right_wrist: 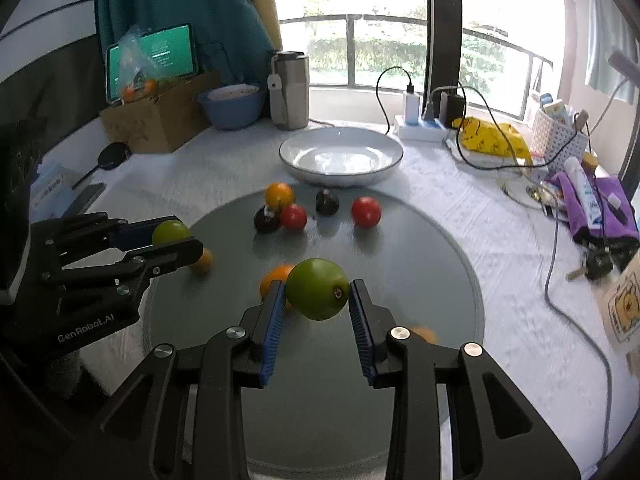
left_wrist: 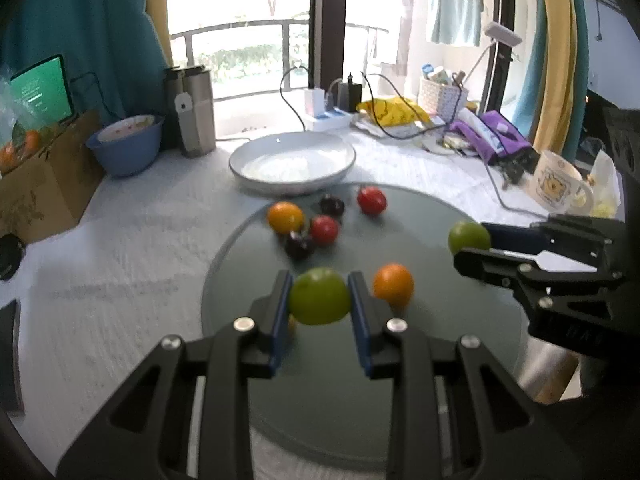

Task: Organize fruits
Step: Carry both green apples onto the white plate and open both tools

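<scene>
Nearest, the left gripper [left_wrist: 320, 298] pinches one green fruit [left_wrist: 319, 296] between its blue pads, lifted above the grey round tray [left_wrist: 440, 344]. Likewise the right gripper [right_wrist: 318, 300] clamps a second green fruit [right_wrist: 317, 294] over that tray. Farther across the tray sit oranges [right_wrist: 279, 195], two red fruits [right_wrist: 365, 211] and two dark ones [right_wrist: 327, 202]. Beyond the tray's far edge stands a white dish [right_wrist: 340, 176].
</scene>
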Available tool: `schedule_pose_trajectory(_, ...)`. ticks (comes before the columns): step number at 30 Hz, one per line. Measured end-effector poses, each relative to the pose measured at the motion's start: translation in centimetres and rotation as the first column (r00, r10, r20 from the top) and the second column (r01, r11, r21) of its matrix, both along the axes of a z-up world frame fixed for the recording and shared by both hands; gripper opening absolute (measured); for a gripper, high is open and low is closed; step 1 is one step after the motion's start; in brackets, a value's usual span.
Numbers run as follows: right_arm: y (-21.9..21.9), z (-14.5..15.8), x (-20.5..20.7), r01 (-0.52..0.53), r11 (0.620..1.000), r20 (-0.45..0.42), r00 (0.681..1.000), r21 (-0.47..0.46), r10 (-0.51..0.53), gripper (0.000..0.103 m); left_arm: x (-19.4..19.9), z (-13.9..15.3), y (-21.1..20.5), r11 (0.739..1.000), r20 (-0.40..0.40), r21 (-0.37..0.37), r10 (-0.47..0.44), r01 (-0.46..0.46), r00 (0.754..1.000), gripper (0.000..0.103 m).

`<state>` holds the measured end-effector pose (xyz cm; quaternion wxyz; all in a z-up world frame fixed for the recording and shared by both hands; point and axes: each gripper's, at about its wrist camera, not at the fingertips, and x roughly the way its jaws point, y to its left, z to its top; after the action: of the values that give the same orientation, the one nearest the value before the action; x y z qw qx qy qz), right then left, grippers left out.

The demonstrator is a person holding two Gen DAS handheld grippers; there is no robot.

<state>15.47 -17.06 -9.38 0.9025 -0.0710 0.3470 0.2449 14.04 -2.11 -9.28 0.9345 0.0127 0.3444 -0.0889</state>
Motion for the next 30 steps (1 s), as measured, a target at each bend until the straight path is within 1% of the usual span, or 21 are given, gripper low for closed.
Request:
schedule_pose_trajectory(4, 0.2, 0.6, 1.4, 0.001, 1.000, 0.018, 1.000, -0.001, -0.001, 0.035, 1.5, 0.8, 0.4, 1.000, 0.024, -0.005, 0.009, -0.009, 1.000, 0.029)
schedule_pose_trajectory(13, 0.9, 1.3, 4.9, -0.012, 1.000, 0.041, 0.999, -0.005, 0.012, 0.035, 5.2, 1.7, 1.3, 1.000, 0.055, -0.020, 0.023, -0.021, 0.998, 0.029)
schedule_pose_trajectory(23, 2.5, 1.3, 9.7, -0.041, 0.999, 0.060, 0.997, -0.004, 0.041, 0.035, 10.0, 1.4, 1.6, 0.999, 0.062, -0.040, 0.021, -0.019, 0.998, 0.029)
schedule_pose_trajectory(26, 3.2, 1.2, 11.2, -0.051, 0.999, 0.064, 0.997, -0.008, 0.051, 0.035, 11.7, 1.0, 1.7, 0.999, 0.050, -0.039, 0.018, -0.016, 0.999, 0.029)
schedule_pose_trajectory(30, 4.0, 0.5, 13.6, -0.049, 0.999, 0.039, 0.998, -0.002, 0.050, 0.035, 14.0, 0.5, 2.1, 0.998, 0.025, -0.056, 0.022, -0.021, 0.999, 0.029)
